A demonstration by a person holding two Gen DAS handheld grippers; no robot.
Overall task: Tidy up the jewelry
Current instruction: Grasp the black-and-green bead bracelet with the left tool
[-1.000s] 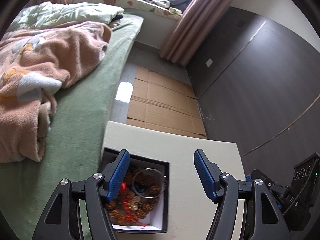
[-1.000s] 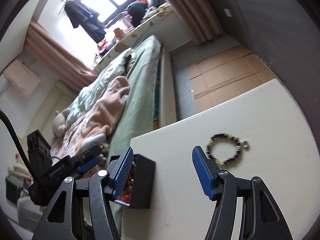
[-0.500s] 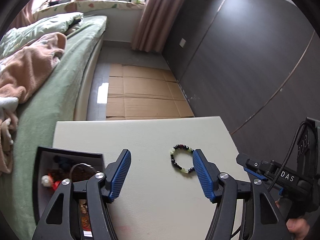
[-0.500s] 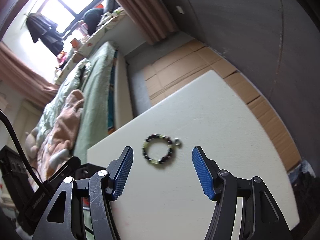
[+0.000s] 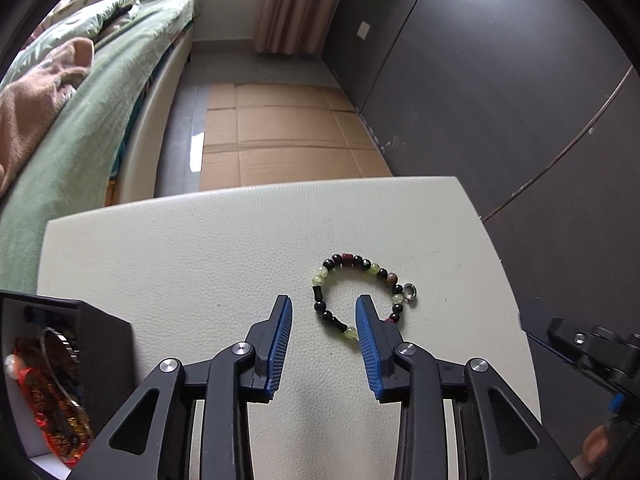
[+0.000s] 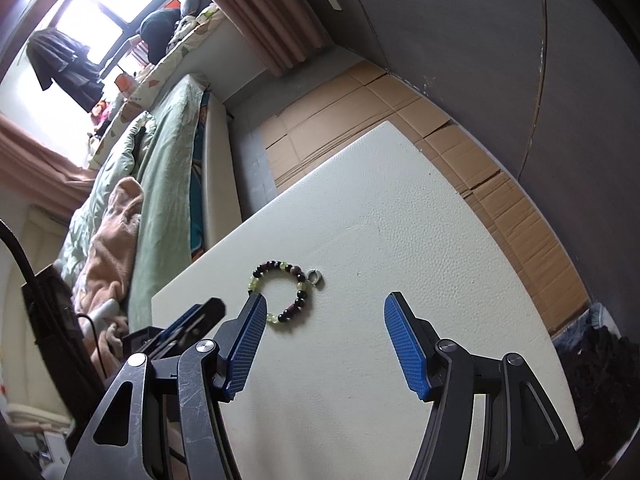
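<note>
A cream leather-textured counter (image 5: 200, 264) carries a dark-and-green beaded bracelet (image 5: 360, 292); the left gripper (image 5: 323, 320) is closing around its near edge without contact, while the right gripper (image 6: 325, 320) is spread, beside a green-sheeted bed (image 5: 100, 128).

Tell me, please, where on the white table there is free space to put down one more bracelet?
The table is bare between the black jewelry box and the beaded bracelet, and along its far edge. Around the bracelet it is crowded: the left gripper is closing there.
</note>
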